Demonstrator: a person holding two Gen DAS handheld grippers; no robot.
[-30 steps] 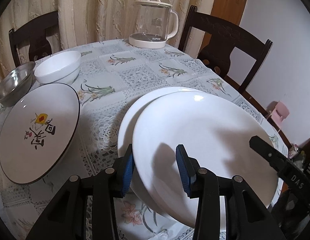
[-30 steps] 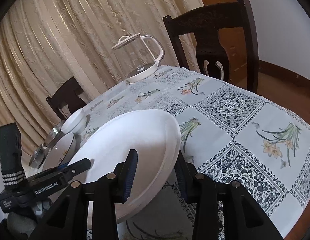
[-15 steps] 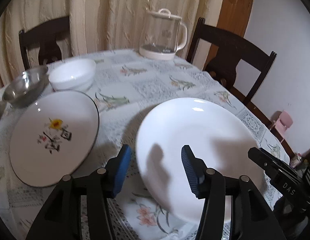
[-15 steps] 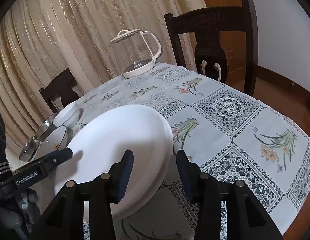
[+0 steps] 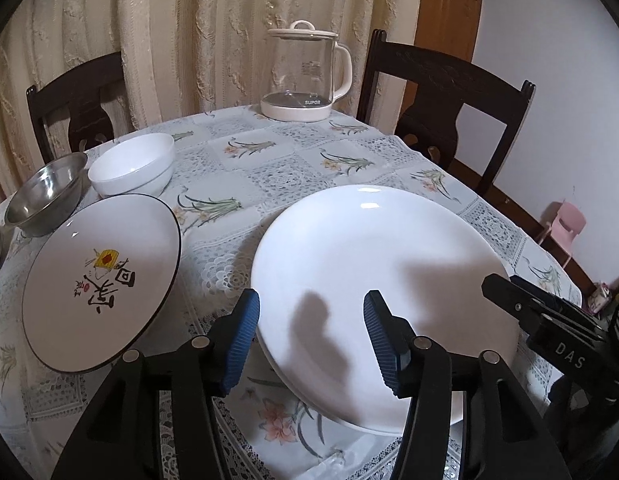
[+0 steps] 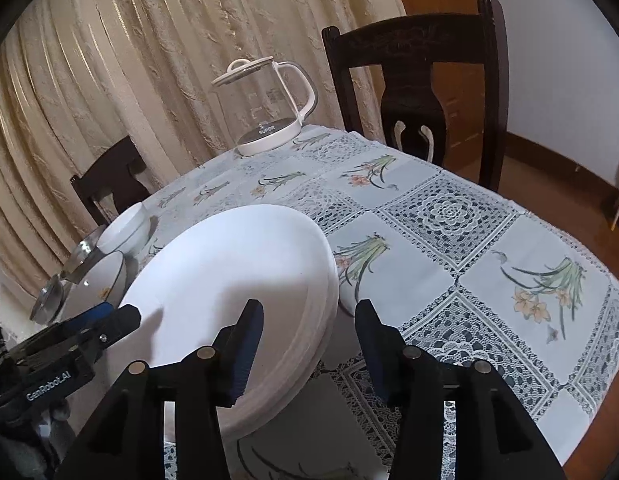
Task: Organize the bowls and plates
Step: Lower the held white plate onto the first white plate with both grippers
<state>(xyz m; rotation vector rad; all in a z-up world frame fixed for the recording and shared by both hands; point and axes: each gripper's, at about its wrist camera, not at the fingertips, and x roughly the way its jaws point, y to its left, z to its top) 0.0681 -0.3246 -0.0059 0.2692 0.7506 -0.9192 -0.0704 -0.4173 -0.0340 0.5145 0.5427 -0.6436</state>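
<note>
Two plain white plates lie stacked (image 5: 383, 264) on the tablecloth; the stack also shows in the right wrist view (image 6: 229, 292). My left gripper (image 5: 309, 336) is open, its jaws straddling the stack's near left rim without gripping. My right gripper (image 6: 307, 344) is open over the stack's right rim and shows in the left wrist view (image 5: 549, 316). A decorated plate (image 5: 101, 280) lies to the left. A white bowl (image 5: 131, 164) and a steel bowl (image 5: 45, 194) sit behind it.
A glass kettle (image 5: 303, 76) stands at the table's far side. Dark wooden chairs (image 5: 449, 92) stand at the back right and back left (image 5: 77, 108). A curtain hangs behind. The table edge (image 6: 589, 400) runs close on the right.
The upper white plate, tilted and offset a second ago, now lies flat and aligned on the lower one. Both grippers have opened wider and drawn back slightly.
</note>
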